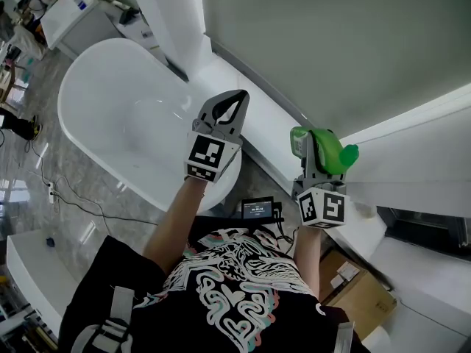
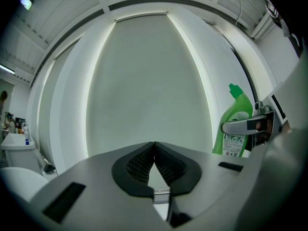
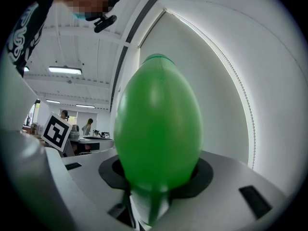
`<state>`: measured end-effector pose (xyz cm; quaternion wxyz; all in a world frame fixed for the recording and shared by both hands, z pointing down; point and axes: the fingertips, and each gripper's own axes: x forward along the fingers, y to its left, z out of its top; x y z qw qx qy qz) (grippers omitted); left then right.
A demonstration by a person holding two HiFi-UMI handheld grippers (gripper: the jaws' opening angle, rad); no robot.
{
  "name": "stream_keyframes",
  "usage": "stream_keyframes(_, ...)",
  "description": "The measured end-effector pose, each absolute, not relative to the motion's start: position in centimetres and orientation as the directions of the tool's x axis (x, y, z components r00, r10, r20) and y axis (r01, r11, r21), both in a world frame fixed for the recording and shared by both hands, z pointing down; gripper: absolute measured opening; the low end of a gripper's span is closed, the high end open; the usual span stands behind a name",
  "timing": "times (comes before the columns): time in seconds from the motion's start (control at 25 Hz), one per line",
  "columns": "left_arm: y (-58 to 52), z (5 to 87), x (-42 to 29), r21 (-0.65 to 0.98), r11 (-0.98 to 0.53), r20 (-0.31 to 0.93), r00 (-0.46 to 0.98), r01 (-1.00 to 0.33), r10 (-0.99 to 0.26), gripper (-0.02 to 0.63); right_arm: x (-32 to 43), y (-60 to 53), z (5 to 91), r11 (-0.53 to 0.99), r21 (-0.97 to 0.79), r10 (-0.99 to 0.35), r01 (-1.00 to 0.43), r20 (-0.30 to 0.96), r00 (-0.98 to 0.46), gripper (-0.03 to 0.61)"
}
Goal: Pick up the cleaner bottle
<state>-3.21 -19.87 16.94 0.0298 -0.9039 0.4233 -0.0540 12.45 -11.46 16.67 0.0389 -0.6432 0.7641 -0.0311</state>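
Arms reach forward in the head view, over a white bathtub (image 1: 110, 123) on a grey marbled floor (image 1: 44, 190). The left claw (image 1: 240, 95) is held out past the tub's rim, its two tips pressed together with nothing between them. To its right, the right claw (image 1: 315, 164) is pinching the green cleaner bottle (image 1: 329, 148), which is up in the air in front of the pale wall panel (image 1: 331, 43), with a cardboard box (image 1: 360, 293) on the floor below it. In the left gripper view the dark ribbed pads meet at their tips, empty, pointing at the wall panel, which is lit along its edges. Off to the right the cleaner bottle stands upright with its cap on top and the other claw's grey finger across its middle. In the right gripper view the bottle's rounded green body fills the centre, seated between the black pads, which sit against it on both sides. The left claw's marker cube (image 3: 57, 131) shows at the left edge, and a few people stand far back in the room.
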Motion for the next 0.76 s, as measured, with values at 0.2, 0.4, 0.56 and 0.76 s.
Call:
stream_keyframes(0.2, -19.89, 17.27, -3.13, -0.100, -0.642, 0.071, 0.638, -0.760, -0.766, 0.015, 12.45, -11.52, 17.25, 0.168, -0.095, -0.986, -0.981, -0.011, -0.168, 0.204)
stream_keyframes(0.4, -19.99, 17.38, -3.32, -0.101, -0.645, 0.071, 0.641, -0.757, -0.764, 0.015, 12.23, -11.58, 17.38, 0.166, -0.095, -0.986, -0.982, -0.009, -0.166, 0.204)
stream_keyframes(0.56, -20.08, 17.49, -3.37, -0.101, -0.649, 0.073, 0.645, -0.754, -0.761, 0.015, 12.19, -11.60, 17.55, 0.160, -0.094, -0.987, -0.983, -0.005, -0.161, 0.204)
stream_keyframes(0.76, -20.52, 16.67, -3.71, -0.098, -0.650, 0.069, 0.646, -0.754, -0.760, 0.015, 11.94, -12.07, 16.62, 0.159, -0.088, -0.987, -0.983, -0.006, -0.160, 0.204)
